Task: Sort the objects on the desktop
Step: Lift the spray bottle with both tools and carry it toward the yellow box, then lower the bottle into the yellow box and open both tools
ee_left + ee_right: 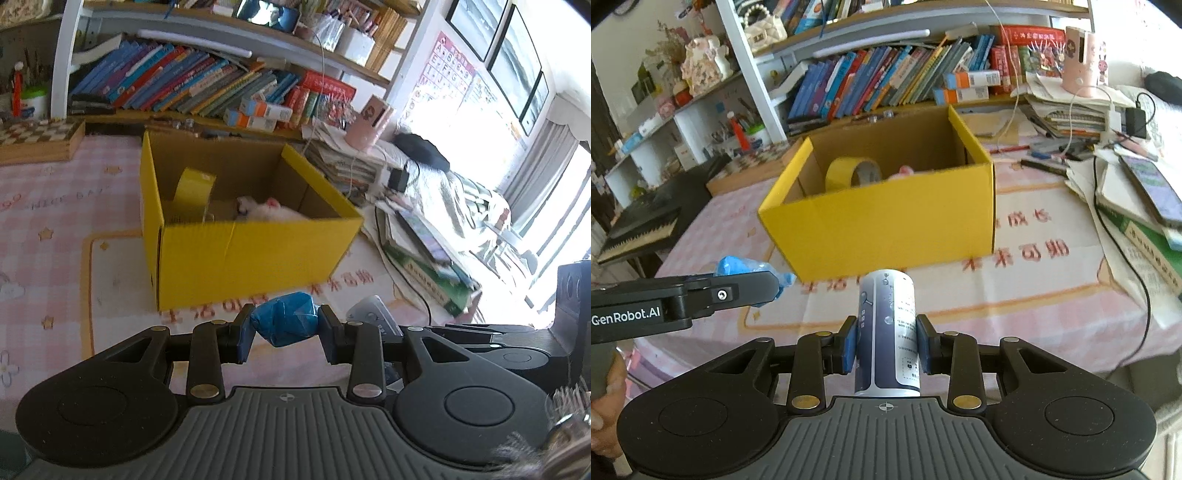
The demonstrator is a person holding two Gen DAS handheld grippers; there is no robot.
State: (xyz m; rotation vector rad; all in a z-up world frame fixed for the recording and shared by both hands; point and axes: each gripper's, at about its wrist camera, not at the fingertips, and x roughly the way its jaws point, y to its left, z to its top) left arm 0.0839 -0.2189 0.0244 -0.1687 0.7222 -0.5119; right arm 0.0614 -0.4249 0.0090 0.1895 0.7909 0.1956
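Your left hand-held gripper (283, 328) clamps a blue crumpled wad (284, 324), right hand-held gripper (886, 345) a cylindrical bottle (888, 332); both short of the yellow box (886, 218) (tape roll (854, 173) already inside). Two drops remain.

Black left gripper (284, 334) with blue-padded jaws, brass rivets, ribbed grey base.

The desk (1015, 295) wears a pink checked cloth with a pale printed mat at its centre. On the mat stands an open yellow cardboard box (886, 221). A wooden chessboard box (37, 140) lies at the back left, and stacks of books and papers (1126, 206) with a black cable crowd the right edge, a pink cup (1080, 62) standing on one pile.
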